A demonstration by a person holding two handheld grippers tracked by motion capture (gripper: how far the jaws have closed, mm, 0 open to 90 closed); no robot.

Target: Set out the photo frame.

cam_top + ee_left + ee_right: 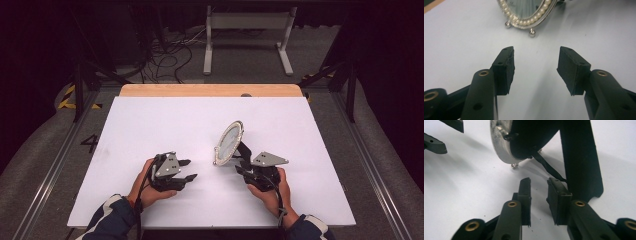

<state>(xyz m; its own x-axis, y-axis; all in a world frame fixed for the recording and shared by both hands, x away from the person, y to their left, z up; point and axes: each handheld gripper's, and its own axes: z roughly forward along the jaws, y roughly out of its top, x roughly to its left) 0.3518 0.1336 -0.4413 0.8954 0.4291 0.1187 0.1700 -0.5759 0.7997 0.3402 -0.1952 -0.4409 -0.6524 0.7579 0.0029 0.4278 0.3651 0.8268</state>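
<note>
The oval pearl-rimmed silver mirror (229,142) stands on its black prop; both grippers' empty jaws gape nearby, and a nudge could topple it.

An oval mirror (229,141) stands on the table (150,120), a little right of the middle and nearer the front edge than the far one, leaning back on its prop (580,157). The left gripper (186,169) lies to its left, apart from it. The right gripper (240,167) sits just behind the prop, toward the front right corner.
</note>
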